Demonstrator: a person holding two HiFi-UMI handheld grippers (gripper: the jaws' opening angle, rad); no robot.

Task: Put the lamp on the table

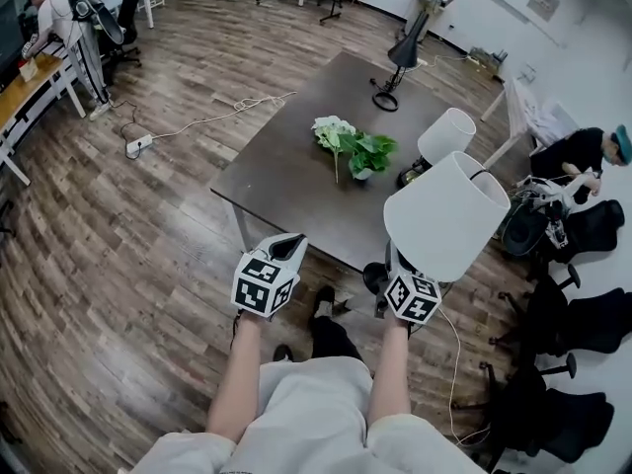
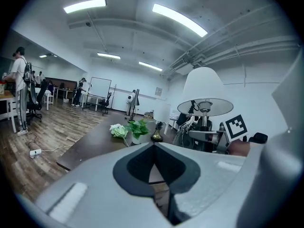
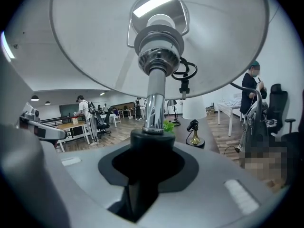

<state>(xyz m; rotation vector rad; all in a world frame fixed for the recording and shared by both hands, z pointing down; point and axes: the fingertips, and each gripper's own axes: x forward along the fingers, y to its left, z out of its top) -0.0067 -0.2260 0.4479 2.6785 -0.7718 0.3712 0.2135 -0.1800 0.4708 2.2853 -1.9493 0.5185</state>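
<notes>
My right gripper holds a lamp with a white cone shade upright, just off the near right edge of the dark table. In the right gripper view the jaws are shut on the black collar below the chrome stem, and the shade's underside fills the top. My left gripper hovers at the table's near edge, shut with nothing in it. From the left gripper view the held lamp shows at the right.
On the table stand a green and white potted plant, a second white-shaded lamp with a brass base, and a black desk lamp at the far end. A power strip and cable lie on the floor. Office chairs and a crouching person are at right.
</notes>
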